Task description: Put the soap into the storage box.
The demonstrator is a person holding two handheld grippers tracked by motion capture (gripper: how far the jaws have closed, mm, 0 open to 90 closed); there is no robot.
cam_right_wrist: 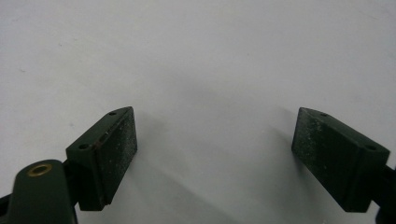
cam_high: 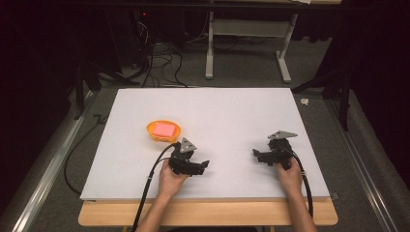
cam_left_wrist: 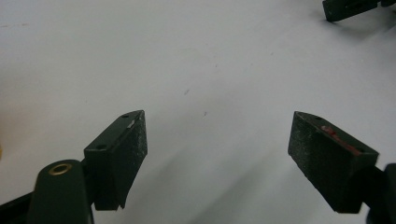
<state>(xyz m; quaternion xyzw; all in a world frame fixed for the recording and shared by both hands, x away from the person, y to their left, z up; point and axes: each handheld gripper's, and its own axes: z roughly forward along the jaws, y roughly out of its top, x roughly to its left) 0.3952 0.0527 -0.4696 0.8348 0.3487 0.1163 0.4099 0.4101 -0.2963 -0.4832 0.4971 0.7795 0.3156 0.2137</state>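
An orange bowl (cam_high: pixel 151 134) sits on the white table left of centre, with a pink block (cam_high: pixel 163 129) lying in it. Just below and to the right of the bowl, my left gripper (cam_high: pixel 203 166) rests low over the table and points right. In the left gripper view its jaws (cam_left_wrist: pixel 217 135) stand apart over bare white surface with nothing between them. My right gripper (cam_high: pixel 256 154) is held at the right and points left toward the other one. Its jaws (cam_right_wrist: pixel 215 135) are also open and empty over the table.
The white table board (cam_high: pixel 217 111) lies on a wooden bench. A tip of the right gripper (cam_left_wrist: pixel 345 8) shows at the top right of the left gripper view. Cables and a metal frame stand on the floor beyond the table's far edge.
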